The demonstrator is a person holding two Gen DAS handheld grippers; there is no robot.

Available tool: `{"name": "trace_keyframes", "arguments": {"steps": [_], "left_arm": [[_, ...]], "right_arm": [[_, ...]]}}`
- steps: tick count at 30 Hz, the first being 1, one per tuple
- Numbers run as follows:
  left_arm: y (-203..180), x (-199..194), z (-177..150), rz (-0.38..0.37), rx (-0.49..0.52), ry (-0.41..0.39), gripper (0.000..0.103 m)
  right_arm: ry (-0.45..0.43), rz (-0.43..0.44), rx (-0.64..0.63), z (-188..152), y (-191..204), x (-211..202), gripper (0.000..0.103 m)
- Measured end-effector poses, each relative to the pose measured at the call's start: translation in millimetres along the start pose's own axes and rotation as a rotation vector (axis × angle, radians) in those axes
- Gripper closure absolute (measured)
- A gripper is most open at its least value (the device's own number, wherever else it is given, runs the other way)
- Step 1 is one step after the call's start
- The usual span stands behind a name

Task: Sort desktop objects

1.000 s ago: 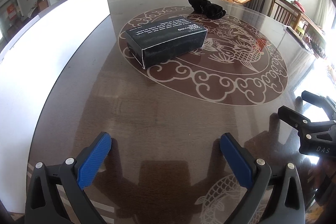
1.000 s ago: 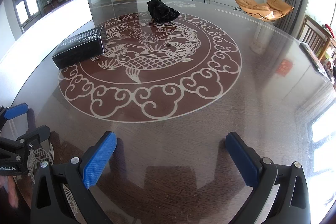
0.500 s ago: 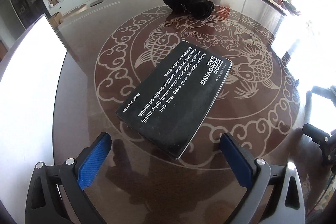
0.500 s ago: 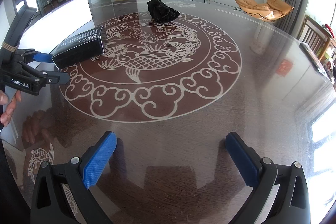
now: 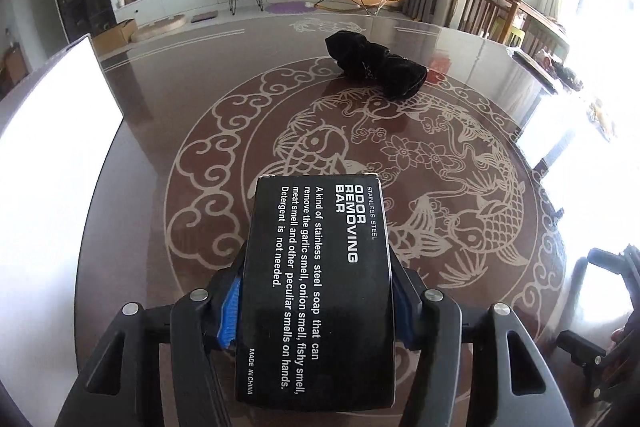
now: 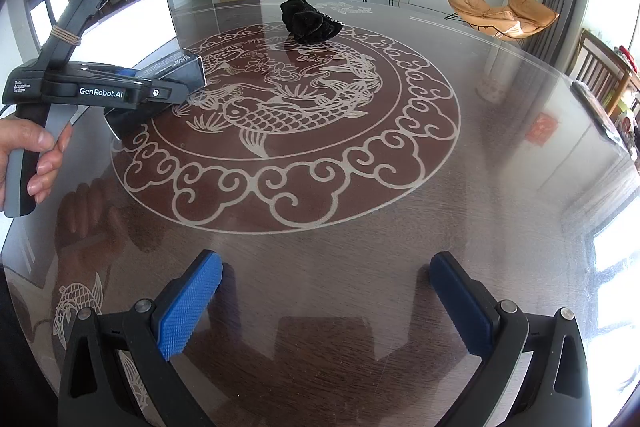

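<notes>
A black box [image 5: 316, 287] printed "Odor Removing Bar" sits between the blue pads of my left gripper [image 5: 316, 311], which is shut on its two long sides. In the right wrist view the box [image 6: 172, 71] shows at the left, held by the left gripper [image 6: 160, 91], with its far end on or just above the table. A black crumpled cloth [image 5: 374, 65] lies on the far side of the table; it also shows in the right wrist view [image 6: 310, 21]. My right gripper [image 6: 324, 303] is open and empty, low over the near table.
The round dark glossy table [image 6: 480, 187] bears a fish medallion. A white board [image 5: 52, 155] stands along the left edge. A wooden chair [image 5: 492, 7] stands beyond the far right rim. The right gripper shows at the right of the left wrist view [image 5: 600, 307].
My left gripper has moved forward over the box and closed on its sides. The right gripper has stayed still and open.
</notes>
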State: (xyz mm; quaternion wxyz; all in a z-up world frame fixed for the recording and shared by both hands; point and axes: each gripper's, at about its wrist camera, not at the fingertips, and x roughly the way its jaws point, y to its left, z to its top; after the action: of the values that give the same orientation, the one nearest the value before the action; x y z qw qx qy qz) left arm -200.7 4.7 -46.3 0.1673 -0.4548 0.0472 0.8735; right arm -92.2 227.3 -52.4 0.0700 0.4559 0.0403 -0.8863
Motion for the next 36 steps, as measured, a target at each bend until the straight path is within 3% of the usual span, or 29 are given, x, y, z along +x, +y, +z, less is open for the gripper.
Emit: {"name": "trace_keyframes", "arguments": {"steps": [3,8,10,12,15,16,17,19,21,22,23,24,25,27,30,36], "left_arm": [[12.7,-16.3,-26.0,0.031,-0.126,-0.051,0.045],[9.1,-32.7,-56.8,0.109,-0.092,-0.066,0.045],[14.1,-35.8,-60.5,0.093,-0.117,-0.072,0.045],[18.9,-36.8,-61.8,0.078,-0.135,-0.076,0.045],[17.6,-35.9,-62.3,0.092,-0.128,-0.073,0.045],[15.1,-35.3,-62.1,0.105,-0.118,-0.069,0.044],[13.1,-34.9,-62.3,0.117,-0.110,-0.066,0.044],[11.0,-34.8,-62.7,0.130,-0.099,-0.062,0.044],[12.2,-36.2,-64.7,0.125,-0.102,-0.063,0.044],[13.5,-36.6,-65.0,0.120,-0.107,-0.065,0.044],[14.3,-37.0,-65.7,0.114,-0.112,-0.067,0.044],[14.4,-37.2,-66.1,0.114,-0.113,-0.067,0.044],[13.9,-36.8,-65.8,0.117,-0.110,-0.066,0.044],[12.6,-36.8,-65.9,0.125,-0.104,-0.064,0.044],[14.5,-37.9,-66.5,0.115,-0.114,-0.069,0.044],[7.1,-49.0,-84.4,0.125,-0.114,-0.067,0.044]], "right_arm": [[0.000,0.000,0.000,0.0,0.0,0.0,0.000],[0.013,-0.003,0.005,2.4,1.7,0.9,0.000],[0.057,0.068,-0.039,17.1,5.8,7.0,0.000],[0.049,0.111,-0.079,50.9,9.0,16.8,0.001],[-0.102,0.080,-0.110,123.9,9.6,26.3,0.000],[-0.117,0.086,-0.112,152.3,10.0,38.8,0.000],[-0.103,0.095,-0.105,179.1,9.8,54.6,0.000],[0.005,0.114,-0.069,223.3,10.8,95.4,0.002],[0.068,0.103,-0.030,247.1,12.8,127.6,0.014],[0.093,0.095,-0.024,252.7,14.7,140.4,0.015],[0.122,0.087,-0.029,255.0,17.3,152.3,0.024],[0.146,0.073,-0.045,254.3,21.2,160.5,0.040],[0.151,0.053,-0.070,250.9,25.8,163.8,0.042],[0.108,0.068,-0.097,238.5,34.9,154.0,0.061],[0.080,0.132,-0.167,195.0,53.2,124.6,0.063],[0.007,0.146,-0.217,57.1,61.8,35.2,0.062]]}}
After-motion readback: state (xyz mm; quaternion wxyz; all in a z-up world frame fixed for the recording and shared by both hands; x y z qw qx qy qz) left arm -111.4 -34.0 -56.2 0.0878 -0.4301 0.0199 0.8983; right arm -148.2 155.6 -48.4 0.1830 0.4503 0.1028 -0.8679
